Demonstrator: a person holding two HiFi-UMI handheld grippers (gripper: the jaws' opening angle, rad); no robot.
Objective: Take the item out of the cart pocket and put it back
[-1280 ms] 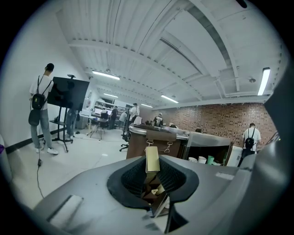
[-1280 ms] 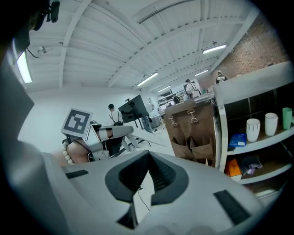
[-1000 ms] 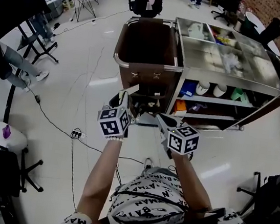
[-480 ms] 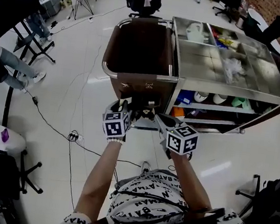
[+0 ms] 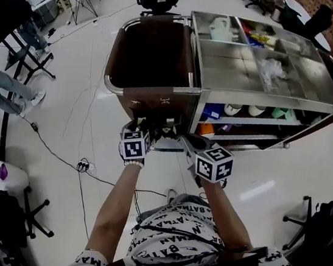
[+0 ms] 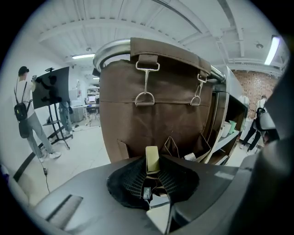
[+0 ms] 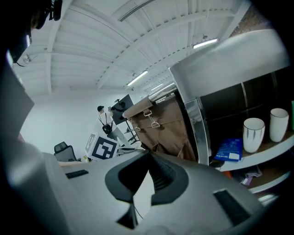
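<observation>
Left gripper view gives us the left tongs [image 6: 153,169] closed on the item [image 6: 152,158], one small flat olive box that looks like cardboard and stands upright between the ribbed black pads. It is out of the pocket, near the bottom edge of the cart's brown fabric bag [image 6: 156,114], in front of the sewn pockets [image 6: 172,146]. We count two metal snap hooks [image 6: 146,85] hanging from straps at the bag's top edge, under a round shiny rail [image 6: 110,48]. On the right tongs [image 7: 148,158] the tips meet with nothing between them. In the right gripper view, one shelf of the steel cart [image 5: 231,65] carries two white cups [image 7: 253,134] and one blue packet [image 7: 229,149].
</observation>
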